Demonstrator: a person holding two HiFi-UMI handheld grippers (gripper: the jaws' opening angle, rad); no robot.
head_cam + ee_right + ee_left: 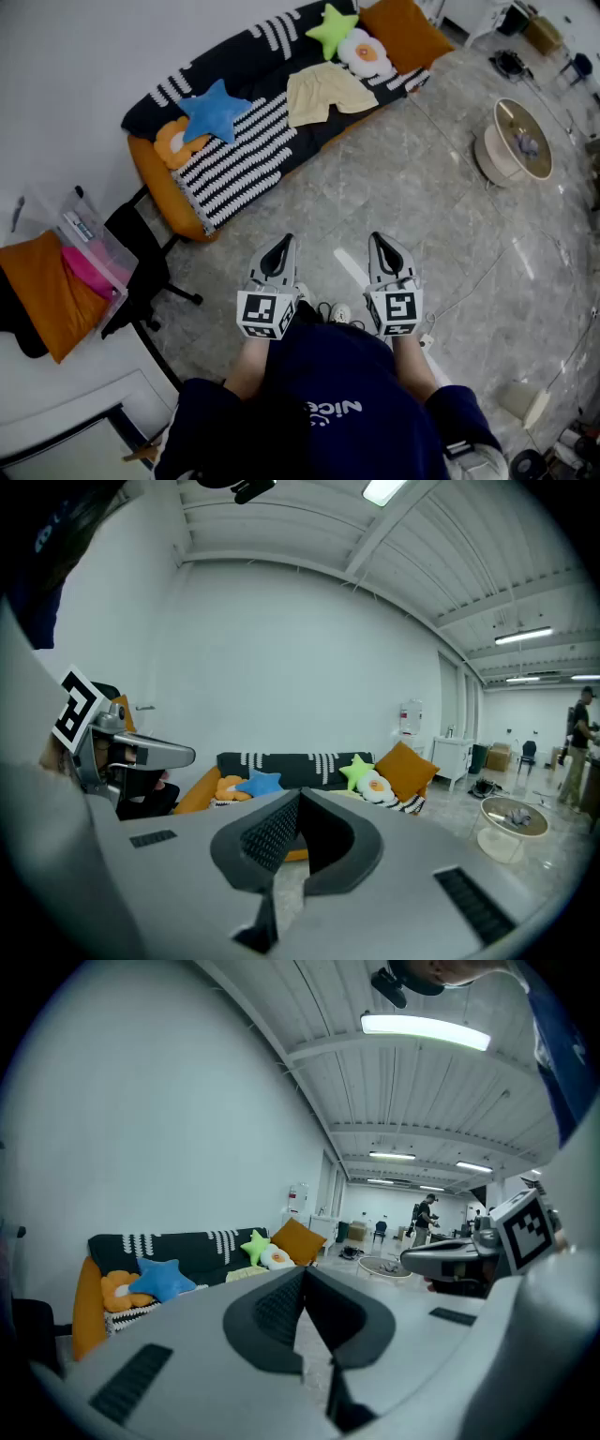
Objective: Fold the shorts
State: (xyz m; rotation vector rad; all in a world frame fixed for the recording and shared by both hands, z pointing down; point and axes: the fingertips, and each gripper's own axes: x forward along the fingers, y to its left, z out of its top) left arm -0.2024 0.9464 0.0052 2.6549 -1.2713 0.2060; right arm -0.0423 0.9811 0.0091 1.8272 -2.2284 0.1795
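So, looking down at pale yellow shorts (323, 92) spread flat on the seat of a sofa (164, 192), on top of a black-and-white striped blanket (239, 155). Got the left gripper (281, 248) pressed fully together, pinching nothing. Same with the right gripper (382, 246): clamped tight on itself, empty. Holding the 2 side by side just in front of the body, over the grey floor (422, 216), well apart from the sofa, pointed toward it and tipped slightly down. Can also spot a blue star pillow (216, 111) left of the shorts, beside an orange flower pillow (172, 141), plus a green star pillow (333, 28), a fried-egg pillow (364, 53) and an orange cushion (403, 30) toward the other end. Off to the right, seeing a round low table (492, 155) on the floor.
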